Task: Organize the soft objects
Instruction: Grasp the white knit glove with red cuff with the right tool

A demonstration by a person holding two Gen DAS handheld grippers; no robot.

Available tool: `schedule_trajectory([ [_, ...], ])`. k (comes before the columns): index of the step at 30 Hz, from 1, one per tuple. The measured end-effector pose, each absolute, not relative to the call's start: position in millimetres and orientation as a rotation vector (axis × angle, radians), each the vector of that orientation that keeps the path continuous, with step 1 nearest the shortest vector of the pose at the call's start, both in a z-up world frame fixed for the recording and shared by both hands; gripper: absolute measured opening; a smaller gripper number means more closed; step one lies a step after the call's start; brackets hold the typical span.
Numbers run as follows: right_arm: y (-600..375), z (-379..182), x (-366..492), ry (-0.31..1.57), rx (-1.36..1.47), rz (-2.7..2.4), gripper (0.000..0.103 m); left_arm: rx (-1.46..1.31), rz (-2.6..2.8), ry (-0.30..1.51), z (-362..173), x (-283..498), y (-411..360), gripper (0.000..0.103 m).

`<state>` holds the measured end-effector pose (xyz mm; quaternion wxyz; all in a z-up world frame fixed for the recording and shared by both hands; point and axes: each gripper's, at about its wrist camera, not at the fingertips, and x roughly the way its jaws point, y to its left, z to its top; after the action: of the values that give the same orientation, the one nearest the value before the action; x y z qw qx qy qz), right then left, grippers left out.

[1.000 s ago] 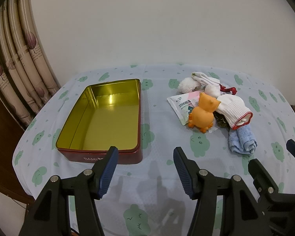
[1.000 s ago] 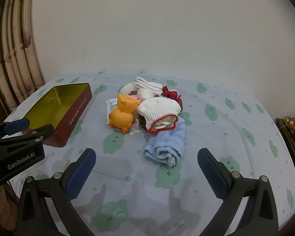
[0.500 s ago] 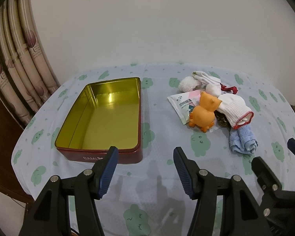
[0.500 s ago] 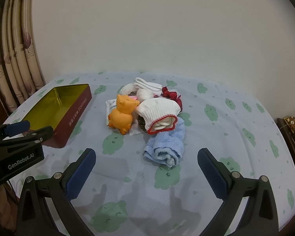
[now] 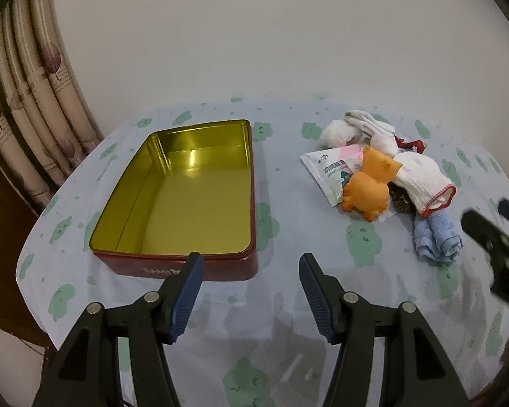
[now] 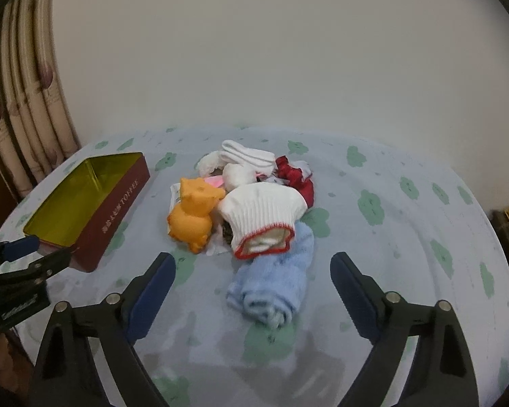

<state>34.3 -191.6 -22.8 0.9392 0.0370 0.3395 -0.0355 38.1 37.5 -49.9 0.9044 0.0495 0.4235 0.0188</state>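
Several soft things lie heaped on the right half of the table [image 6: 407,237], on a pale cloth [image 5: 281,305] printed with green shapes. Nearest in the heap is a rolled blue towel [image 6: 275,285]; a white glove with a red cuff [image 6: 261,217] rests across its far end. Left of the glove stands an orange toy animal [image 6: 193,213], touching it, on top of a flat white packet [image 5: 325,173]. Behind them are white socks [image 6: 247,157] and a piece of red cloth [image 6: 297,178].

Well to the left of the heap sits an open red tin [image 5: 186,200] with a gold inside, nothing in it.

The right gripper [image 6: 252,288] hovers over the near end of the towel, its fingers apart on either side of the roll and not touching it; its jaws have just been closing a little. The left gripper [image 5: 251,281] hangs at the tin's near right corner, fingers apart with only cloth between them.

Curtains [image 5: 27,101] hang at the far left, and a plain wall [image 6: 254,68] stands behind the table. Nothing lies between the towel and the tin except bare cloth.
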Motion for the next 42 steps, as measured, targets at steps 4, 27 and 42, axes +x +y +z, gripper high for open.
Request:
schedule_trajectory([
  [4,-199.9,-35.3,62.2,0.745,0.063,-0.05,0.09,0.117,0.021,0.884,-57.2,43.1,36.7,0.06],
  [27,-217.0,-70.5,139.4,0.834,0.092,-0.002,0.053,0.139,-0.154,0.938,-72.6,94.3,3.0,0.06],
  [42,-246.1,-31.2,80.2,0.725,0.205,-0.021,0.031,0.22,-0.353,0.926,-65.7,118.9,-49.5,0.06],
])
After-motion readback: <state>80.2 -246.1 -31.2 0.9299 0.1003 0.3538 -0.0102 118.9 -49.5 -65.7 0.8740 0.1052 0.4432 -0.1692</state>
